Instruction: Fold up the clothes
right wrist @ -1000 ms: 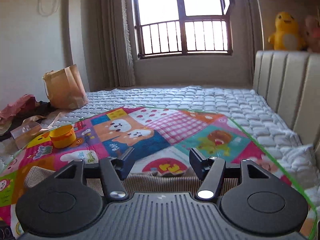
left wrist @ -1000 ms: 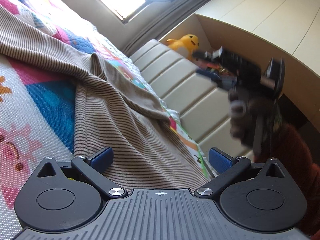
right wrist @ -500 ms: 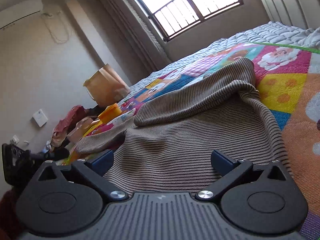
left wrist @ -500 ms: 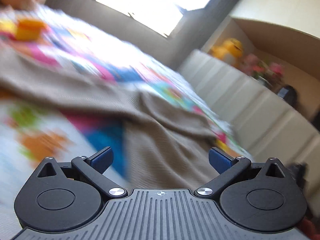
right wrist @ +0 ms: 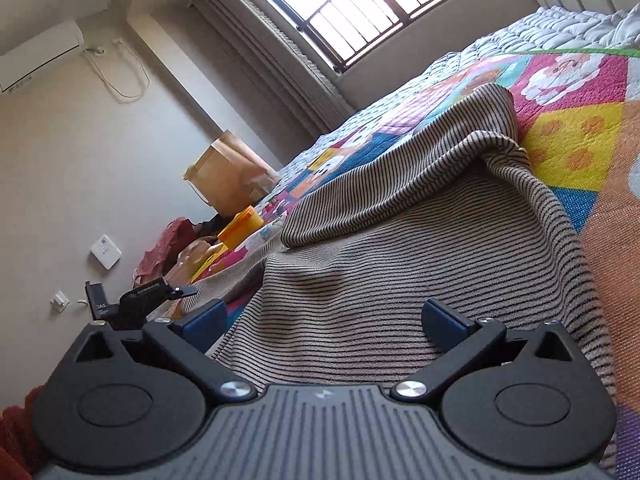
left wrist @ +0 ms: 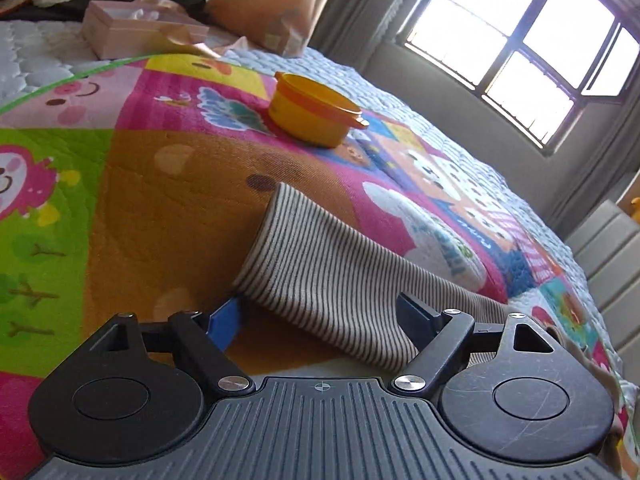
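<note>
On the bright patchwork play mat (left wrist: pixel 132 184) covering the bed, a brown striped garment (right wrist: pixel 400 264) is lying rumpled, with one fold raised into a ridge toward the window. Its sleeve (left wrist: pixel 320 276) is stretched flat across the orange patch, the cuff end pointing toward a yellow tub (left wrist: pixel 312 110) that is sitting well apart from it. The left gripper (left wrist: pixel 320 316) is being lowered over this sleeve; its jaws are closing, the sleeve is lying between them, and the pads are not yet pressing on it. The right gripper (right wrist: pixel 324 320) is being held wide apart just above the body of the garment, with nothing gripped. A paper bag (left wrist: pixel 272 4) is standing at the far edge of the bed.
</note>
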`<state>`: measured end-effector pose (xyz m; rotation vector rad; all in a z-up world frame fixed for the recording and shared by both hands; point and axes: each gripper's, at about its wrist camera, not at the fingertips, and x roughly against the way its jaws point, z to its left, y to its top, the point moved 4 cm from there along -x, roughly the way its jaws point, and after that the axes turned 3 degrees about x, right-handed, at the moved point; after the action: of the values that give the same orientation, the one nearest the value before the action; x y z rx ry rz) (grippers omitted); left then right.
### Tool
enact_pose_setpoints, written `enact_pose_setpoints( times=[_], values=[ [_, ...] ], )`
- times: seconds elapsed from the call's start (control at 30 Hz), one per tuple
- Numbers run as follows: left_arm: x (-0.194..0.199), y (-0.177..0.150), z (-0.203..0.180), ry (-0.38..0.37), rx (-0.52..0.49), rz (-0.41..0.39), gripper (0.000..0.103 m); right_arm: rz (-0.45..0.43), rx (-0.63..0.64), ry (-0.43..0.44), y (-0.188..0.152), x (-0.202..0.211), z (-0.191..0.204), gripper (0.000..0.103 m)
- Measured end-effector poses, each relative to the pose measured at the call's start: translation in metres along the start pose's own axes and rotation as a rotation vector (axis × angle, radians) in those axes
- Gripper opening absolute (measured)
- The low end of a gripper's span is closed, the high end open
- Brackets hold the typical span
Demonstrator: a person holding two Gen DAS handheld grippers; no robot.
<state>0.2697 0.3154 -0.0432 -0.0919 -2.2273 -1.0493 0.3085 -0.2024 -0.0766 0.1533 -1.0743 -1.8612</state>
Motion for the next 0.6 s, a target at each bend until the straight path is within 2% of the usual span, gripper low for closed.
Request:
enact_pose_setpoints(
  times=[0.07, 0.13, 0.17, 0.2, 0.33, 0.4, 0.6],
  values=[
    [-0.012, 0.000, -0.010, 0.043, -0.037, 0.002, 0.061, 0.001, 0.004, 0.004, 0.000, 0.000, 0.000, 0.103],
    [-0.017, -0.001, -0.022, 0.085, -0.091, 0.008, 0.023, -0.004, 0.001, 0.016, 0.000, 0.001, -0.001, 0.103],
    [-0.018, 0.000, -0.030, 0.096, -0.122, 0.008, 0.014, -0.010, -0.008, 0.031, 0.000, 0.003, -0.002, 0.103],
    [-0.016, 0.001, -0.039, 0.098, -0.154, 0.007, 0.010, -0.016, -0.017, 0.046, 0.001, 0.005, -0.003, 0.103],
    [0.010, 0.019, -0.090, 0.084, -0.315, -0.084, 0.009, -0.040, -0.053, 0.105, 0.002, 0.012, -0.009, 0.103],
    [0.031, 0.032, -0.123, 0.056, -0.363, -0.138, 0.009, -0.047, -0.060, 0.115, 0.003, 0.015, -0.010, 0.103],
    [0.086, 0.045, -0.229, -0.133, -0.409, -0.217, 0.009, -0.052, -0.026, 0.095, 0.002, 0.021, -0.003, 0.103]
  ],
)
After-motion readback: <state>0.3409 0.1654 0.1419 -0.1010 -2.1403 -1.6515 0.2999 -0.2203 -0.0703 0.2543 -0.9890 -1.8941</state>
